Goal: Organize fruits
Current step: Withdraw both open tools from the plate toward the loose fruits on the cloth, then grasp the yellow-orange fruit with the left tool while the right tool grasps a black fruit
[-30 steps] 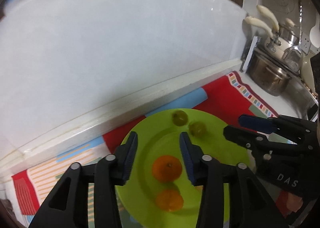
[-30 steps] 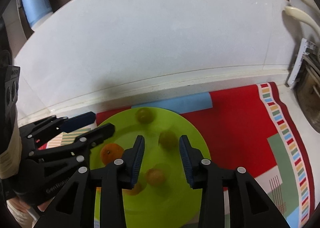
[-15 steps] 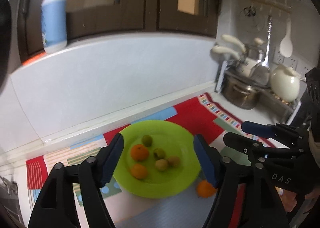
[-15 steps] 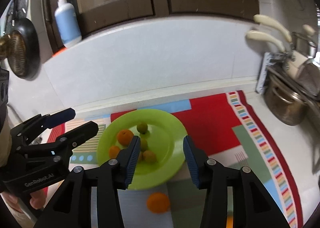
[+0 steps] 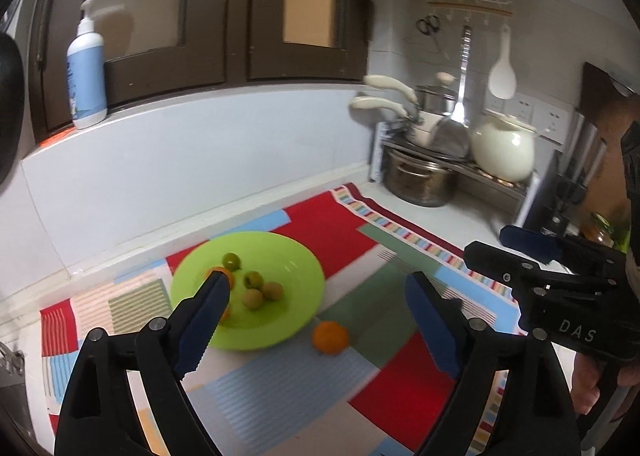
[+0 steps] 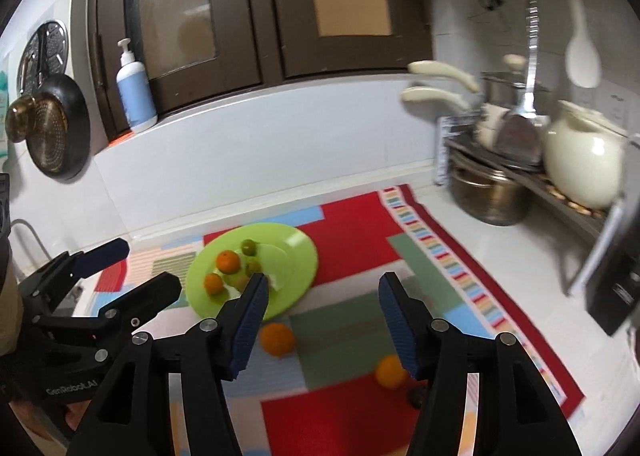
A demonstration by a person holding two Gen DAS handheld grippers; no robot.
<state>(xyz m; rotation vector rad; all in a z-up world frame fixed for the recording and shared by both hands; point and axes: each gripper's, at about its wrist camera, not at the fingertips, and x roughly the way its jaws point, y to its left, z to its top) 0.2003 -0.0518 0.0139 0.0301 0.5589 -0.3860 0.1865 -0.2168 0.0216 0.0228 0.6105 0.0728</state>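
Left claw, empty with jaws opening, hovers above a loose orange lying just ahead beside the green plate; likely firm, rollable, best pinched across its middle.

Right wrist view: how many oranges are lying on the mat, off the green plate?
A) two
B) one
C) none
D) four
A: one orange lies on the mat just in front of the green plate, and a second orange sits farther right by the right tongs' finger; the rest of the fruit is on the plate.
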